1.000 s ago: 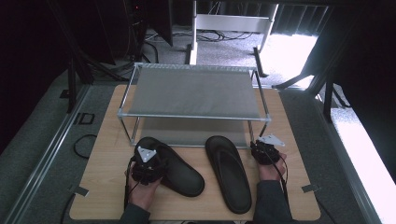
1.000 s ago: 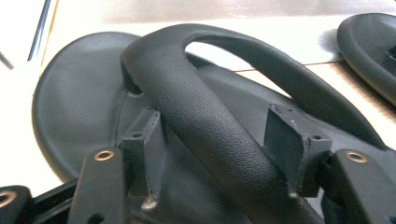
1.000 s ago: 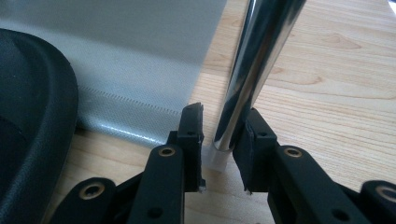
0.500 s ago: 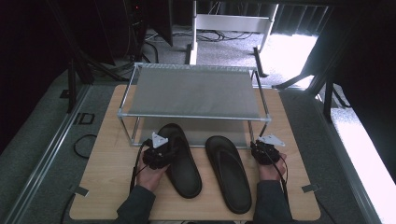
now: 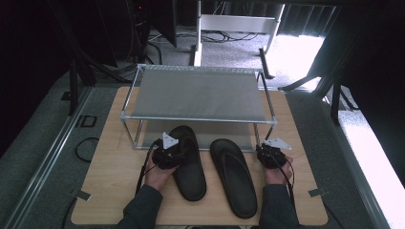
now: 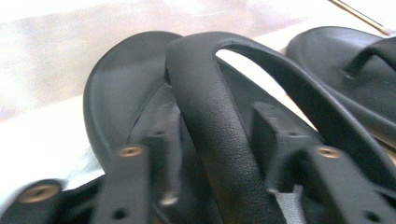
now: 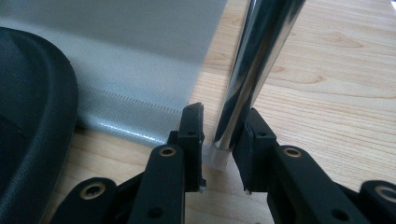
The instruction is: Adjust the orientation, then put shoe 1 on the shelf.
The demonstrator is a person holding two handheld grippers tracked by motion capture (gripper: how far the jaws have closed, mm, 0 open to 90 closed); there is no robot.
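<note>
On the wooden tabletop [image 5: 110, 176], the left gripper [image 5: 168, 155] sits over the left flip-flop [image 5: 190, 162], whose toe end reaches under the front rail of the shoe rack [image 5: 198, 93]. In the left gripper view, the jaws straddle the thick black strap [image 6: 210, 121] of this flip-flop; they have just been opening, with the strap between them, and a gap shows on each side of it, so they do not press on it. Just beside it lies the right flip-flop [image 5: 234, 176], its toe also near the rack's lower shelf. Farther right, the right gripper [image 5: 271, 155] rests at the rack's front right leg [image 7: 254, 74]. In the right gripper view, its jaws stand narrowly apart around the foot of this chrome tube; whether the pads press on it cannot be told.
</note>
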